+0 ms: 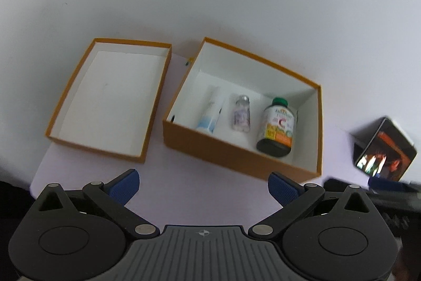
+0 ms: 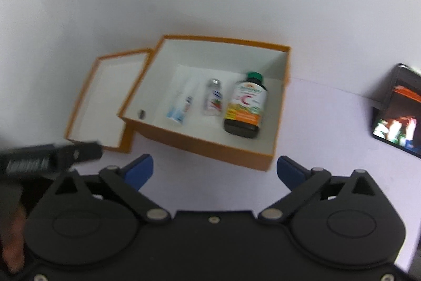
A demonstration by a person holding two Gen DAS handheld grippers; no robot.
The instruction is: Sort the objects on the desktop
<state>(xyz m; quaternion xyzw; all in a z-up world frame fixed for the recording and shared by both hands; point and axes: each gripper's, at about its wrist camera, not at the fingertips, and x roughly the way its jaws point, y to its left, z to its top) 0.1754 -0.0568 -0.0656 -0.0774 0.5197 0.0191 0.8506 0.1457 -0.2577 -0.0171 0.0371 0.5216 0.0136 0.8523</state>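
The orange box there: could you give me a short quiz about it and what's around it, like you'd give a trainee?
1. How many containers lie in the orange box?
2. True or false: the lid covers the box.
3. Which has a green cap: A the white tube, B the clear vial, C the dark bottle?

Key: 1. Three. 2. False; it lies beside the box, inside up. 3. C.
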